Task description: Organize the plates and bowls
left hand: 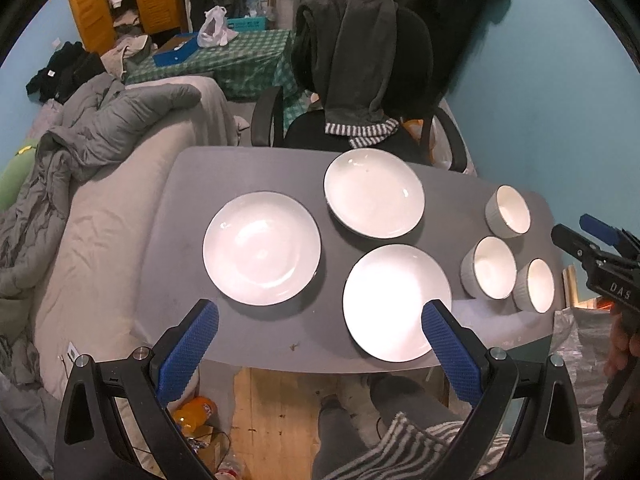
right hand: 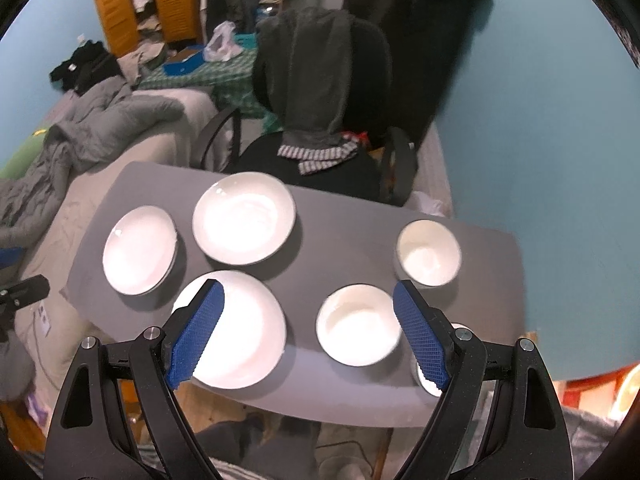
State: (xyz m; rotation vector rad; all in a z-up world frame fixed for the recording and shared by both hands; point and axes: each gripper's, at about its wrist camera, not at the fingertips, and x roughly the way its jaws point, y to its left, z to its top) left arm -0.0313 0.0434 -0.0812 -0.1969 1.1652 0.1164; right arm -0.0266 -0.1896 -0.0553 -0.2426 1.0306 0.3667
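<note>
Three white plates lie on the grey table: a left plate, a far plate and a near plate. Three white ribbed bowls stand at the right: far bowl, middle bowl, near bowl. My left gripper is open and empty above the table's near edge. My right gripper is open and empty, hovering over the near plate and the middle bowl; the near bowl is mostly hidden behind its right finger. It also shows at the right edge of the left wrist view.
A black office chair draped with dark clothing stands behind the table. A bed with a grey quilt lies to the left. An orange bottle lies on the wooden floor below the table. The blue wall is on the right.
</note>
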